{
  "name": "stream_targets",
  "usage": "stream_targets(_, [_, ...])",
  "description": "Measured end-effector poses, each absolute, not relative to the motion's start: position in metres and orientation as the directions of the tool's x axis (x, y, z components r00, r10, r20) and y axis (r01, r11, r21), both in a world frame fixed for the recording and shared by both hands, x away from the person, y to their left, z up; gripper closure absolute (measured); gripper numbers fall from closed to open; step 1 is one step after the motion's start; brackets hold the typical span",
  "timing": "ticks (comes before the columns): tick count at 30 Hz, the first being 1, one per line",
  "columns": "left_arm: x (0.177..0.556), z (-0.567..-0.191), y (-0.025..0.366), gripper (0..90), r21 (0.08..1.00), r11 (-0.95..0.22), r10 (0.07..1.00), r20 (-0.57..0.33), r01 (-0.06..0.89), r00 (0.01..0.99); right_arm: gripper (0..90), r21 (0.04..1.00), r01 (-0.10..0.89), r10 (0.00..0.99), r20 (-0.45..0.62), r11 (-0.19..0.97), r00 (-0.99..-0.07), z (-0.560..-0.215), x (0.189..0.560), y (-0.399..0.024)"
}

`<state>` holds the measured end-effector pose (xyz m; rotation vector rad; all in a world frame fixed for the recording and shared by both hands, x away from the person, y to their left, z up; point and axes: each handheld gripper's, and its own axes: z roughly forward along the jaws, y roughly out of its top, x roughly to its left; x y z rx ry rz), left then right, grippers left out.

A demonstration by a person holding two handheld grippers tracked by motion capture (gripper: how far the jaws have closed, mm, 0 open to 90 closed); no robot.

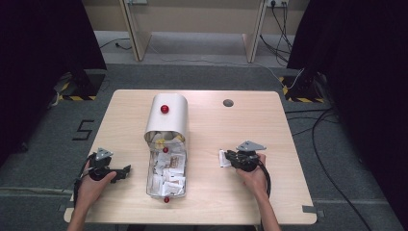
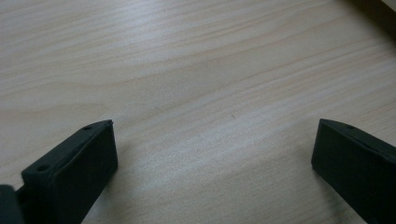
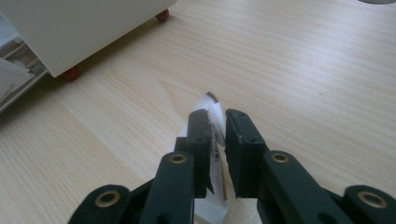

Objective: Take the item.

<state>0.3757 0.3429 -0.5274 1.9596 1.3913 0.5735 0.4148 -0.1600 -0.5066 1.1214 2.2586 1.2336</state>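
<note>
Near the tabletop's right edge, the right claw point(image 3: 217, 122) stands slightly parted around a white packet point(image 3: 214, 109); one packet seems out, many remain in the box point(image 1: 166, 168). Left claw point(image 2: 212, 144) gapes empty.

1. The packet point(image 3: 212, 140) is partly hidden between the jaws of the right gripper point(image 3: 217, 116); its print cannot be read.
2. The box point(image 3: 70, 28) is cut off by the frame edge.
3. The sachets point(image 1: 168, 175) are too small to be told apart.
</note>
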Motion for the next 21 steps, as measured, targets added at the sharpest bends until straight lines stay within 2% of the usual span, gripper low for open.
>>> stream_targets(5, [0.376,-0.527,0.343,0.0,0.726,-0.218,0.941,-0.022,0.652,0.339,68.8,0.82,0.487,0.779,0.084,0.3,-0.621,-0.502,0.414,-0.16])
stream_targets(8, [0.376,-0.527,0.343,0.0,0.727,-0.218,0.941,-0.021,0.652,0.338,58.5,0.815,0.501,0.788,0.093,0.292,-0.609,-0.501,0.413,-0.16])
stream_targets(15, [0.376,-0.527,0.343,0.0,0.727,-0.218,0.941,-0.022,0.652,0.339,43.6,0.815,0.517,0.806,0.111,0.261,-0.582,-0.498,0.411,-0.161])
stream_targets(21, [0.375,-0.527,0.343,0.0,0.725,-0.222,0.94,-0.019,0.652,0.341,38.7,0.82,0.508,0.813,0.095,0.264,-0.575,-0.493,0.405,-0.163])
